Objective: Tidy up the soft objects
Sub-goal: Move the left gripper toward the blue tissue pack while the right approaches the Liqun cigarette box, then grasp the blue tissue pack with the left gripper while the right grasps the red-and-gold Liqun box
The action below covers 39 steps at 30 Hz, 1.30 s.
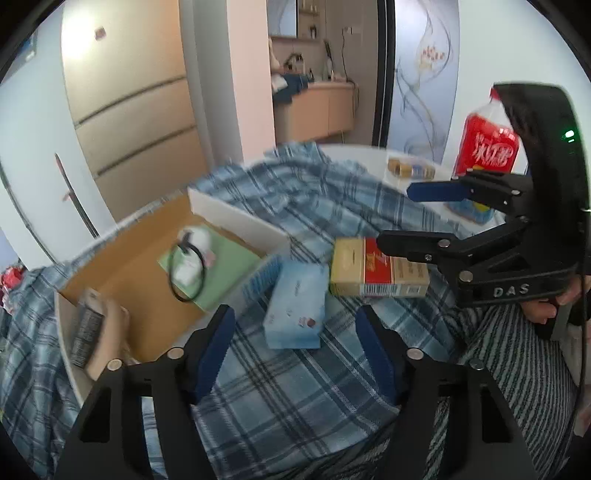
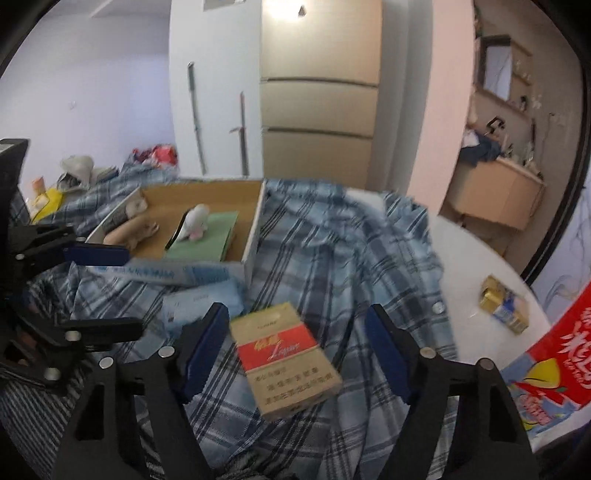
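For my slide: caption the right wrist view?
Open right gripper over a red-and-tan box on plaid cloth.

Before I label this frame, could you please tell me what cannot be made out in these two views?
- Red bottle: left view, right gripper covers its lower part; right view, cut off by the edge.
- Blue tissue pack print: blurred in both views.
- Small gold packs: too small to read.
- Cardboard box contents: partly hidden by its wall.

I stood in a lived-in home: tall beige cupboard doors [image 2: 319, 107] lined the wall, a cluttered vanity counter [image 1: 314, 107] sat beneath a mirror [image 1: 282, 18], and a rumpled plaid shirt [image 2: 332, 240] covered the white table [image 2: 480, 251].
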{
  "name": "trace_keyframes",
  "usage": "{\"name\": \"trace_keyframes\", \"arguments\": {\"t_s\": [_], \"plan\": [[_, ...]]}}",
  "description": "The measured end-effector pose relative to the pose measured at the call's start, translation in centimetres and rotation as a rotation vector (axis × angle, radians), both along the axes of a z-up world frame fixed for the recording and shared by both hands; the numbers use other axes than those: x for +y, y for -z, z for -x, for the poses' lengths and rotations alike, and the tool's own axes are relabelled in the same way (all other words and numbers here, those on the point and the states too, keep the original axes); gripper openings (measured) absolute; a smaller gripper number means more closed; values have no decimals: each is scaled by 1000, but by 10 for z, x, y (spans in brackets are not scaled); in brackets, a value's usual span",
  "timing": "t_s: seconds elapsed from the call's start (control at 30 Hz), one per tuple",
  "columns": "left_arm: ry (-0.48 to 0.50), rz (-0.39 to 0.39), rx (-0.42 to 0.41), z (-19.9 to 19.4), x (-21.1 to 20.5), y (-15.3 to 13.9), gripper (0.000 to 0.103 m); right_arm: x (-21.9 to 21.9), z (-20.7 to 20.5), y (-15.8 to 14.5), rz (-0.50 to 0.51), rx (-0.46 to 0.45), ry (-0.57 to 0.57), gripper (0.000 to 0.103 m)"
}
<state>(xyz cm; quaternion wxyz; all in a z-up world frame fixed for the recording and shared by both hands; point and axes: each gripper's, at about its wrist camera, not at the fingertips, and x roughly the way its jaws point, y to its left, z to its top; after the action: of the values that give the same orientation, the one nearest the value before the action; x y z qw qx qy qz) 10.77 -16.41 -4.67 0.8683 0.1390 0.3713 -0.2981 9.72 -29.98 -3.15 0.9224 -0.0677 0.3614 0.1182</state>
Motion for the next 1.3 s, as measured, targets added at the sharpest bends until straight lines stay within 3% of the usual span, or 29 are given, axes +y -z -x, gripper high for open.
{"name": "trace_keyframes", "arguments": {"t_s": [0.17,0.47,0.67,0.97,1.07,1.3], "plan": [[-11,13,29,-9,-4,11,69,10,-2,10,13,47,-33,71],[-16,-72,19,-20,-18,24,67,11,-11,27,15,142,-48,64],[-12,-81,38,-23,-19,29,54,11,-12,29,12,160,-51,64],[-18,-124,41,-24,-23,38,53,14,-15,34,25,184,-64,64],[-13,-121,43,-23,-22,39,46,14,-14,34,27,181,-62,64],[-16,-98,19,-20,-19,33,45,12,-17,35,25,173,-43,64]]}}
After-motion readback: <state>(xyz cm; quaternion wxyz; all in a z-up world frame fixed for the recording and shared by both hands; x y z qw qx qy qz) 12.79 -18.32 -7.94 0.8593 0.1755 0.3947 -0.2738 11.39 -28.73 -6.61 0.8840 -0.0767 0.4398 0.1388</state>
